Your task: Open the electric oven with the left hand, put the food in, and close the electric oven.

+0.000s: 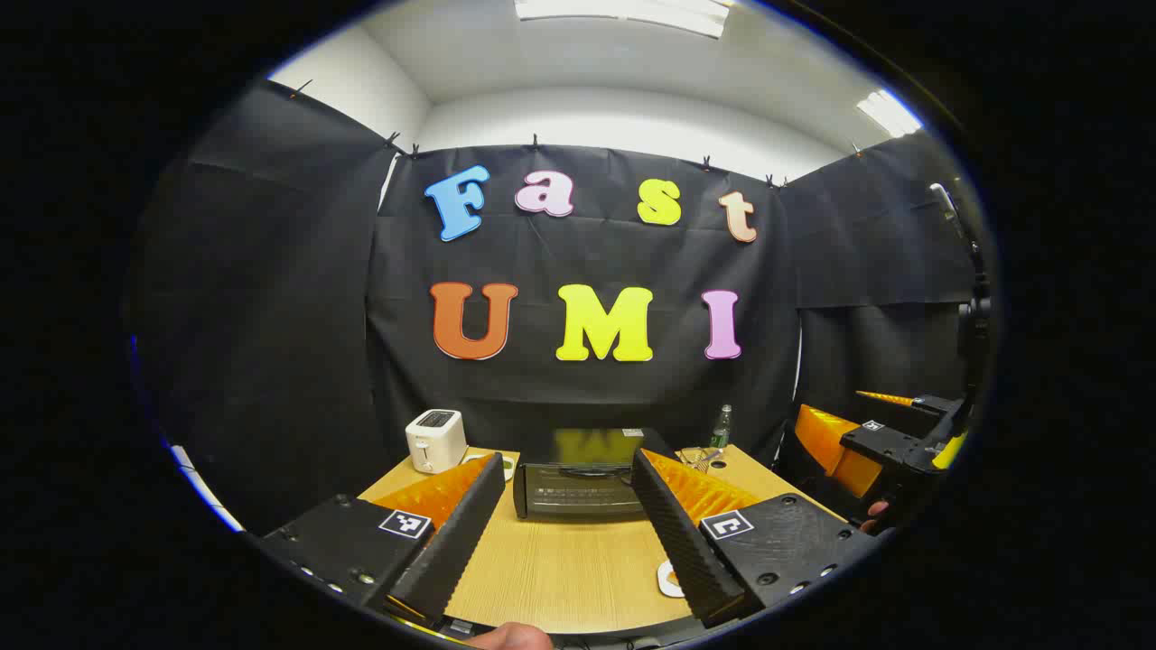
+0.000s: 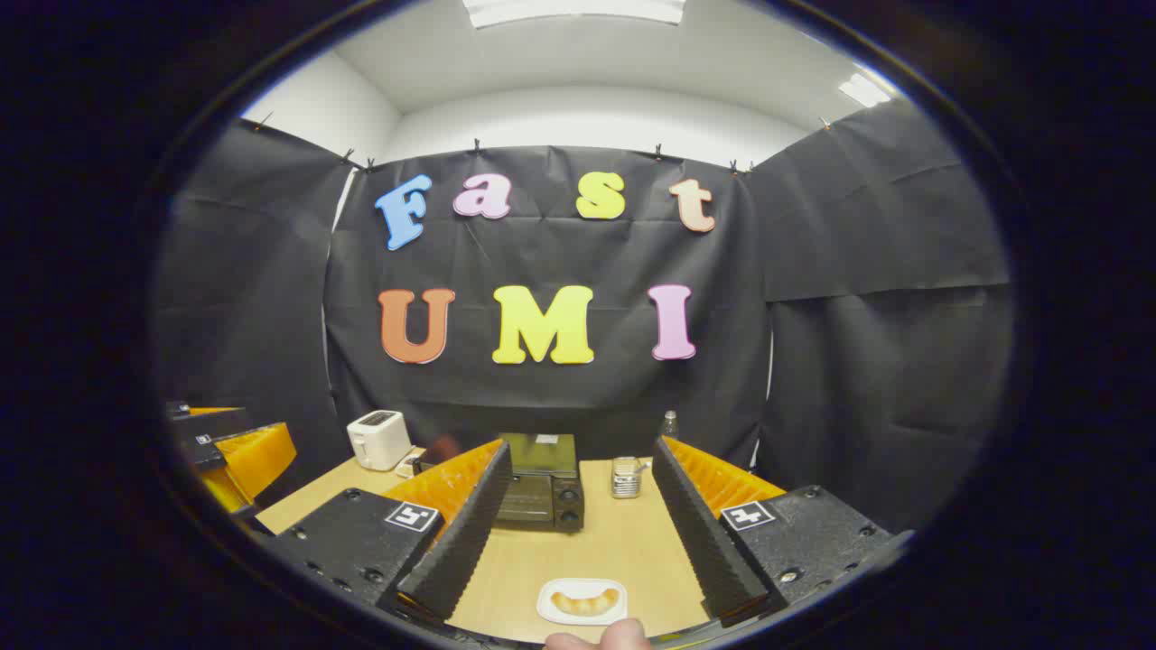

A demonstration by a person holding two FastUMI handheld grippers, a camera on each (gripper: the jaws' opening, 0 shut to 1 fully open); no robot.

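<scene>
Wood-grain table lies under both grippers, pale and bare between their fingers. Nearest in the right gripper view, a small white plate sits at the table's front edge with a curved golden piece of food on it, just beyond a fingertip of the person's hand at the bottom rim. The right gripper hangs above the plate with its black ribbed fingers spread wide, released and holding nothing. In the left gripper view the left gripper is likewise spread, empty, with the plate's edge peeking out beside its right finger. Past the fingers, in the middle of the table, stands the black oven, door closed, handle across the front and glass reflecting yellow; in the right gripper view the oven sits just left of centre with two knobs on its right side. Beside it to the right stands a glass mug, apart from the oven. Toward the back left corner sits a white toaster, with a small cup near it. Behind the mug a bottle stands close to the black cloth wall. At the right edge of the left gripper view the right gripper shows, orange and black, off the table's side
</scene>
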